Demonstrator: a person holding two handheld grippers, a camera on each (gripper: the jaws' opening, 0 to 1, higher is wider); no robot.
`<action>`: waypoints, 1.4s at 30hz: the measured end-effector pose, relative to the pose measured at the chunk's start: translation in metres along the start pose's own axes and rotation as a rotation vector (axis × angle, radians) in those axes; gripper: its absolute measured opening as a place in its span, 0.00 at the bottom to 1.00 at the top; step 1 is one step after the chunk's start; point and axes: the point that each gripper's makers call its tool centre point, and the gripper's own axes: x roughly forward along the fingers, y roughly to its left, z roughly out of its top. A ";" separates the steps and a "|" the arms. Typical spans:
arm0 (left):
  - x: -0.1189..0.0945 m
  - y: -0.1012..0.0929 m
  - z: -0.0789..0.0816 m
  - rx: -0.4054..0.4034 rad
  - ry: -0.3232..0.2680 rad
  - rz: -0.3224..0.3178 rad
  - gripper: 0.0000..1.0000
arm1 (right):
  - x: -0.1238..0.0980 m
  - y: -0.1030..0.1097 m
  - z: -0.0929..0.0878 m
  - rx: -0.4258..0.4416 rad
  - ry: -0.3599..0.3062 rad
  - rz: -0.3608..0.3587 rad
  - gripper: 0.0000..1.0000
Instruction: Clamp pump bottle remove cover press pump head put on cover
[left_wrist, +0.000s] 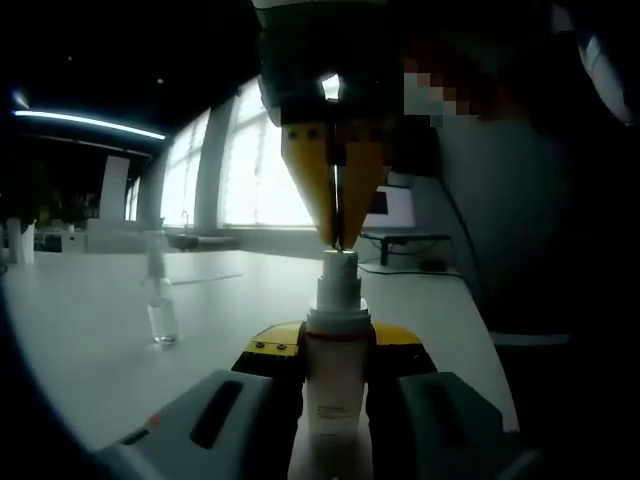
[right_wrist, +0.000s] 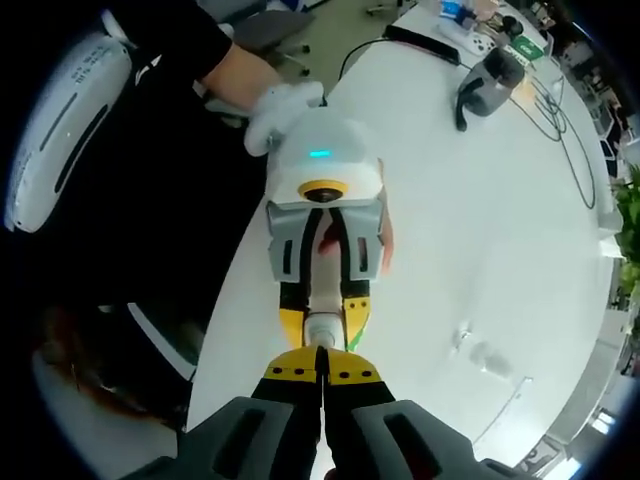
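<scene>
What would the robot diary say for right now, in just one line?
left gripper: shut on pump bottle | right gripper: shut, tips on pump head | clear cover: standing on table

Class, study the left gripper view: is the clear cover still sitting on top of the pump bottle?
No. The clear cover stands apart on the white table, while the pump bottle has its head bare under the right gripper.

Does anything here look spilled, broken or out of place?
Nothing stands out. The pump bottle stands upright in the left tool, the right tool presses its top, and the clear cover stands upright on the white table.
</scene>
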 end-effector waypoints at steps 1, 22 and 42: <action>0.000 0.000 0.000 0.001 0.000 0.000 0.13 | 0.000 0.000 0.000 -0.001 0.001 0.000 0.00; 0.000 -0.001 0.001 0.003 0.000 0.000 0.13 | 0.000 0.000 -0.001 0.018 -0.001 -0.008 0.00; 0.000 -0.002 0.001 0.002 0.000 -0.001 0.13 | 0.000 -0.001 0.000 0.018 0.008 -0.010 0.00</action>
